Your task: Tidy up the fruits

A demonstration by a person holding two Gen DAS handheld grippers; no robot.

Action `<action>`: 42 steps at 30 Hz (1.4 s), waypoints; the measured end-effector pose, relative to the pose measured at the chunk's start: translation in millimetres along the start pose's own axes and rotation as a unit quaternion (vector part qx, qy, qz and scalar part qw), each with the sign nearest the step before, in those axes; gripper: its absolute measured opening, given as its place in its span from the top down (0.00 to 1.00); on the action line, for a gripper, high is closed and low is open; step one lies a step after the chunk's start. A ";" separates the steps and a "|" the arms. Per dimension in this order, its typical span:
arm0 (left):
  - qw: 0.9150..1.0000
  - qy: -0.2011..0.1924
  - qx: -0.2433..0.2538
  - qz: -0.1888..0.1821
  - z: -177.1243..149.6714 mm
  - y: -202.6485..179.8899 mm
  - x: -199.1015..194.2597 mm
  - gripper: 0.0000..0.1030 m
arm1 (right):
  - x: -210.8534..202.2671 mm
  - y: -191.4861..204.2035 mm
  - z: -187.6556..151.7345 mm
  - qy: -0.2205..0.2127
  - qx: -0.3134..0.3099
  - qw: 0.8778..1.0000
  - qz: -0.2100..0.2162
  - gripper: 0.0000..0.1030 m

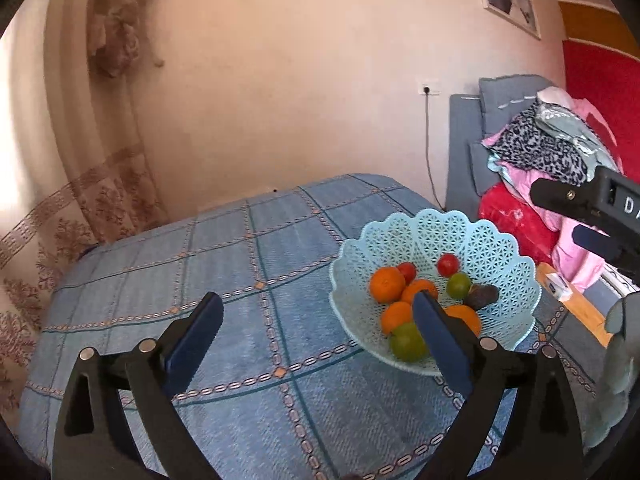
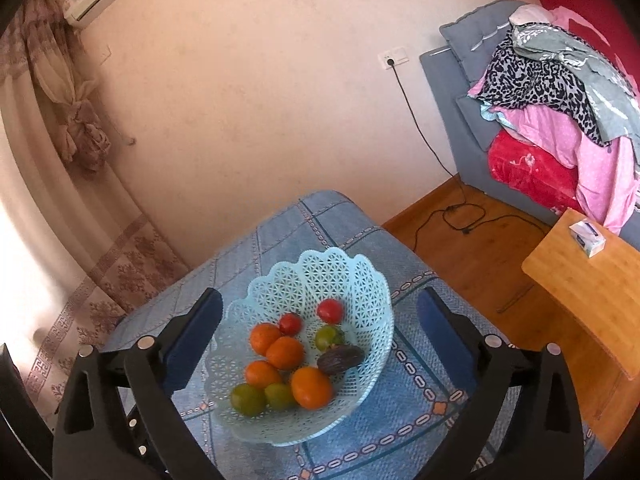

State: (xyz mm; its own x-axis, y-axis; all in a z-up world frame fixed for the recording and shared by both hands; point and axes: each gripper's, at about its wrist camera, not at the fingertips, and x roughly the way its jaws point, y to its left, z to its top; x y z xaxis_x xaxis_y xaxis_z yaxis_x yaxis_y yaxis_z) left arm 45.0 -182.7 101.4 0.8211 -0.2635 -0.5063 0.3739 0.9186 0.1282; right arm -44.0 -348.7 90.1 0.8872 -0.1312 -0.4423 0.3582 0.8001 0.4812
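Observation:
A light blue lattice basket (image 1: 500,256) (image 2: 360,280) stands on a table with a blue checked cloth (image 1: 240,280) (image 2: 400,420). In it lie several oranges (image 1: 387,283) (image 2: 311,387), red tomatoes (image 1: 448,264) (image 2: 330,310), green fruits (image 1: 408,342) (image 2: 248,399) and one dark brown fruit (image 1: 482,296) (image 2: 340,359). My left gripper (image 1: 318,316) is open and empty above the cloth, left of the basket. My right gripper (image 2: 320,312) is open and empty, hovering over the basket; its body shows at the right edge of the left wrist view (image 1: 592,208).
A grey sofa piled with clothes and blankets (image 1: 540,152) (image 2: 560,112) stands to the right. A small wooden side table (image 2: 588,288) holds a tissue pack (image 2: 588,236). A cable (image 2: 460,216) lies on the wooden floor. Curtains (image 1: 80,200) hang at the left.

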 end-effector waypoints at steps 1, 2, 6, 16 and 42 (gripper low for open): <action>1.000 -0.002 -0.002 0.003 -0.5 1.5 -1.5 0.08 | -3.0 0.9 0.5 -0.002 -0.001 1.000 0.001 0.04; 1.000 -0.004 -0.004 0.007 -2.0 3.5 -3.9 0.08 | -5.3 1.8 0.9 -0.004 -0.002 1.000 0.002 0.04; 1.000 -0.015 -0.014 0.020 -5.7 11.0 -13.1 0.08 | -18.2 4.4 3.3 -0.014 -0.003 1.000 0.006 0.04; 0.998 -0.037 -0.028 0.041 -15.8 22.9 -31.4 0.05 | -39.5 6.2 -3.3 -0.015 -0.032 0.999 -0.006 0.03; 0.995 -0.019 -0.038 0.088 -31.1 35.4 -15.8 0.05 | 1.3 26.1 -35.0 0.068 -0.115 0.991 -0.005 0.03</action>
State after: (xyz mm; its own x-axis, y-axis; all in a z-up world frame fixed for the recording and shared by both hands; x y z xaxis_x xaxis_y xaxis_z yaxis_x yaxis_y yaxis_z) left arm 31.9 -136.9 87.3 0.8874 -0.1065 -0.4486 0.1902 0.9708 0.1460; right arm -43.7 -307.4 75.5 0.8310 -0.0723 -0.5515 0.2774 0.9133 0.2983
